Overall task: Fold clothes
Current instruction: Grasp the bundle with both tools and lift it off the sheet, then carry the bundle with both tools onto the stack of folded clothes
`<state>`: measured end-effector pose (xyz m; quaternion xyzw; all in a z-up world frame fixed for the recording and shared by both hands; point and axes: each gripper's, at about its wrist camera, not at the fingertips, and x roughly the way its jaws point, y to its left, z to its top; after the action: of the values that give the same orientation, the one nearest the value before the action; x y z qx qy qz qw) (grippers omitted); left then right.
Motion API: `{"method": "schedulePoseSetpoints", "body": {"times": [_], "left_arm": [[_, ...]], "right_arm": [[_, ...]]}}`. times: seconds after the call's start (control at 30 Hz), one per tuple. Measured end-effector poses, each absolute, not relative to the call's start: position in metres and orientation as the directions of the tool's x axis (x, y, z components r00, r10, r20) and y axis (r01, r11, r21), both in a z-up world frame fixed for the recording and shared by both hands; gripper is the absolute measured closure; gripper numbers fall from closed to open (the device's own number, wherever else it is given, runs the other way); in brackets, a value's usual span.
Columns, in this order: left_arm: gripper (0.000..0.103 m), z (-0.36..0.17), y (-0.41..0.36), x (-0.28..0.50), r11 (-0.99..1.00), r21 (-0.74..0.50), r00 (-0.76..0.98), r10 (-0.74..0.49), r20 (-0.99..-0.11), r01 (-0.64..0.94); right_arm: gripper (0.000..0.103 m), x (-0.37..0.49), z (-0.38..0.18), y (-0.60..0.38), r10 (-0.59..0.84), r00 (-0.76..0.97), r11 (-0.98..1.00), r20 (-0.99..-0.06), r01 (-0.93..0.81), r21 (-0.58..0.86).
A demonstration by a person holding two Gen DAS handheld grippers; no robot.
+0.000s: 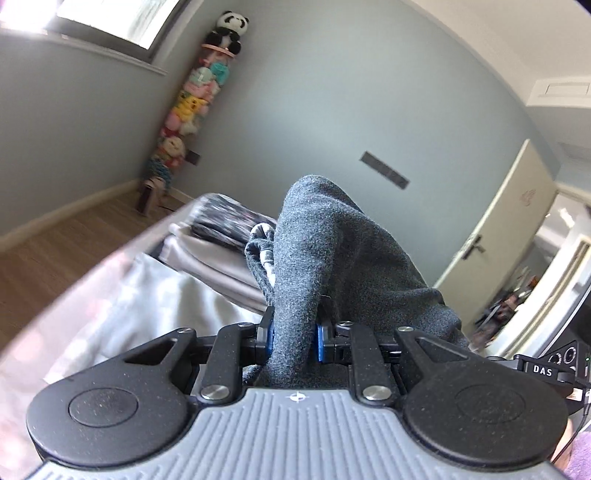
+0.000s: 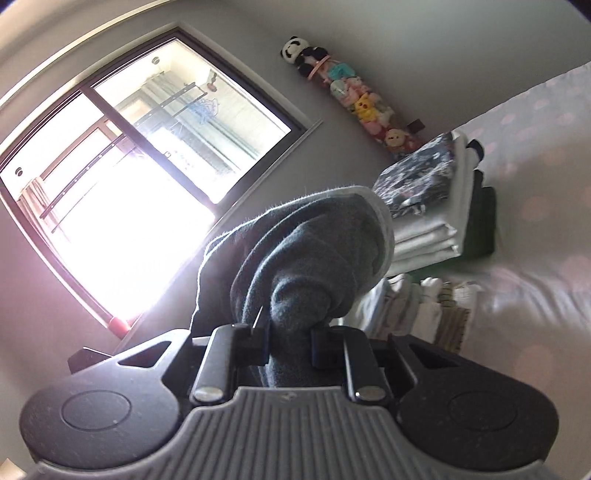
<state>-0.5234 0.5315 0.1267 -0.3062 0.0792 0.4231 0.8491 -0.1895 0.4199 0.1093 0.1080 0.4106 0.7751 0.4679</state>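
Left claw [image 1: 294,332] clenched on a thick fold of dark grey fleecy garment [image 1: 325,243], blue pads [image 1: 320,341] pressed against the cloth on both sides. Garment bunched up ahead of the fingers in a tall hump, draped off to the right, a bit of white-and-grey trim visible at its left edge. Right claw [image 2: 289,341] likewise clamped on the same kind of dark grey cloth [image 2: 306,254], a pale lining edge curled over the top of the bundle. Garment raised clear of the bed [image 2: 535,221] in both wrist views, with wall and window [image 2: 122,177] behind it rather than bedding. Pale bed cover [image 1: 122,295] with faint pink dots seen below and left of the left claw. Stack of folded clothes [image 2: 432,206] on the bed beyond the garment: dark patterned piece [image 2: 417,177] on top, white folded pieces beneath, something dark green beside. More folded items, some striped [image 2: 452,314], nearer the right claw. Tall column of plush toys [image 1: 192,110] in the room corner, panda [image 1: 229,29] on top. Wooden floor [image 1: 55,251] left of the bed. Open door [image 1: 495,236] at far right of the left wrist view. Strong glare from the window; detail there washed out.
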Motion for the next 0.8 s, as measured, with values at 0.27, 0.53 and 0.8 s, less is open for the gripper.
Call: {"method": "schedulePoseSetpoints", "body": {"times": [0.27,0.53,0.8], "left_arm": [[0.081,0.123,0.6,-0.544,0.413,-0.388,0.565,0.656,-0.501,-0.824],[0.081,0.056,0.674,-0.548,0.368,-0.405,0.547,0.579,-0.604,-0.837],[0.077,0.02,0.705,-0.564,0.348,-0.436,0.558,0.53,-0.639,-0.83]], "right_arm": [[0.082,-0.24,0.083,0.496,0.771,-0.595,-0.21,-0.227,-0.574,0.792],[0.082,-0.242,0.036,0.558,0.754,-0.577,-0.14,-0.314,-0.608,0.781],[0.081,-0.237,-0.02,0.598,0.724,-0.568,-0.089,-0.391,-0.639,0.764]]}}
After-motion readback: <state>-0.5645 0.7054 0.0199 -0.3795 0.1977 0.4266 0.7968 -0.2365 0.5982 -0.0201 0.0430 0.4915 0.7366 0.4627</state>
